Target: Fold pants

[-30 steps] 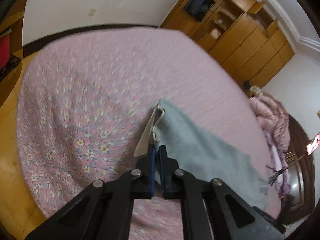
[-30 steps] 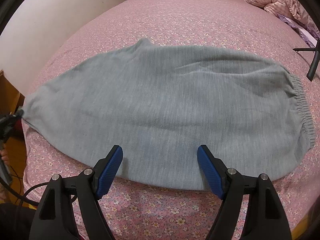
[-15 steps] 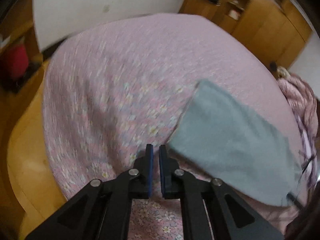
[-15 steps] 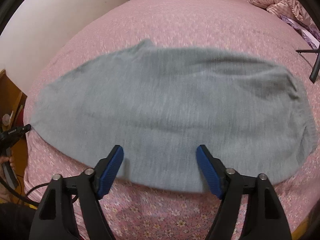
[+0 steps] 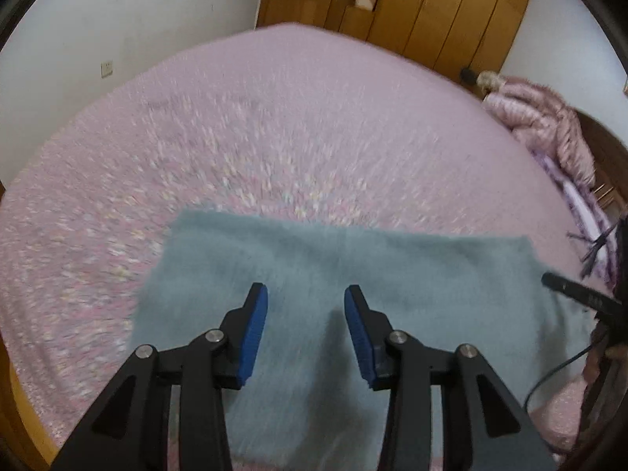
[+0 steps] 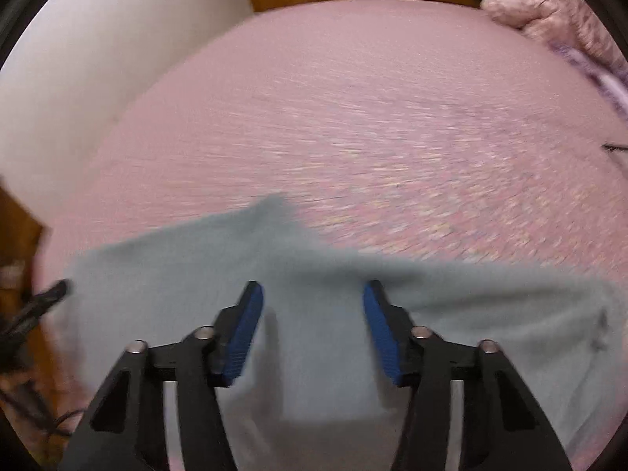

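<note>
The grey pants (image 5: 353,274) lie flat on the pink flowered bedspread (image 5: 274,137), near its front edge. My left gripper (image 5: 306,325) is open and empty, just above the cloth. In the right wrist view the pants (image 6: 314,286) fill the lower part, with one pointed corner toward the far side. My right gripper (image 6: 312,325) is open and empty over the cloth. Both views are blurred by motion. The tip of the other gripper shows at the right edge of the left wrist view (image 5: 569,294) and at the left edge of the right wrist view (image 6: 43,298).
Wooden wardrobes (image 5: 412,4) stand behind the bed. A pink padded jacket (image 5: 541,125) lies at the far right of the bed and shows in the right wrist view (image 6: 549,4). A white wall (image 5: 117,19) is at the left. A cable (image 5: 557,369) hangs at the right.
My left gripper let go of the pants' hem, opened and swung over the cloth. My right gripper stayed open and moved closer over the pants, which now sit lower in its view.
</note>
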A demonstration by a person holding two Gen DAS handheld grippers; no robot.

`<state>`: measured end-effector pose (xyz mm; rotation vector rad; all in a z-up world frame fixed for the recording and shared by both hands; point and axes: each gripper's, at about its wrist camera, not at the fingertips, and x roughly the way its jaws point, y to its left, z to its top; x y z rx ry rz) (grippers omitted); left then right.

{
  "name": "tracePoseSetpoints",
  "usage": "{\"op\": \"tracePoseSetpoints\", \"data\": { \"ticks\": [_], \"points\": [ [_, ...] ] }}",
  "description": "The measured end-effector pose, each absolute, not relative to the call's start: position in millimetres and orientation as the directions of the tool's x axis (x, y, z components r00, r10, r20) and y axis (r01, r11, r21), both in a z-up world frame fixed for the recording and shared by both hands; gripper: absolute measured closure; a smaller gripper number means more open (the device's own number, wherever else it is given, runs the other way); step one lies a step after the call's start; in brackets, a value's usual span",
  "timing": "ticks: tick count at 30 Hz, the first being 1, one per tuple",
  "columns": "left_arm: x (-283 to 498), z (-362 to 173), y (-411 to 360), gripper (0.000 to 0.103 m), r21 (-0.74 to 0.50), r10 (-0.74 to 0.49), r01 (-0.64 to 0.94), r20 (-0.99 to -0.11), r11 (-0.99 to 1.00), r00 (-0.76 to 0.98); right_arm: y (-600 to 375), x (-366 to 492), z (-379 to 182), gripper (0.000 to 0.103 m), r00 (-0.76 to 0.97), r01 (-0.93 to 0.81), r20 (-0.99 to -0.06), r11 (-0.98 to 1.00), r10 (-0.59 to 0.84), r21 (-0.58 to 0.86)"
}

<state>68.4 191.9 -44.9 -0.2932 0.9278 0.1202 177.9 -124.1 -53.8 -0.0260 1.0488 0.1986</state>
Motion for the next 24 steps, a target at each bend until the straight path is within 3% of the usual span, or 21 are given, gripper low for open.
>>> {"op": "tracePoseSetpoints", "data": {
  "ticks": [1, 8, 15, 21, 24],
  "points": [
    [72, -49, 192, 0.059, -0.187, -0.012, -0.228, -0.798, 0.955, 0.603, -127, 183, -58, 0.065, 0.495, -0.183, -0.855, 0.980, 0.158, 0.075],
    [76, -53, 180, 0.045, -0.138, 0.013, -0.193, -0.783, 0.971, 0.622, -142, 200, -50, 0.064, 0.537, -0.144, -0.828, 0.984, 0.164, 0.102],
    [77, -51, 170, 0.032, -0.156, -0.002, -0.193, -0.783, 0.969, 0.623, -196, 149, -15, 0.064, 0.608, -0.116, -0.787, 0.992, 0.107, 0.045],
    [85, -54, 156, 0.020, -0.087, 0.050, -0.190, -0.786, 0.978, 0.616, -248, 149, -39, 0.064, 0.556, -0.001, -0.830, 0.998, -0.054, -0.065],
    [87, -54, 154, 0.017, -0.092, 0.050, -0.197, -0.787, 0.976, 0.614, -275, 159, -57, 0.068, 0.568, 0.012, -0.823, 1.000, 0.006, 0.016]
  ]
}}
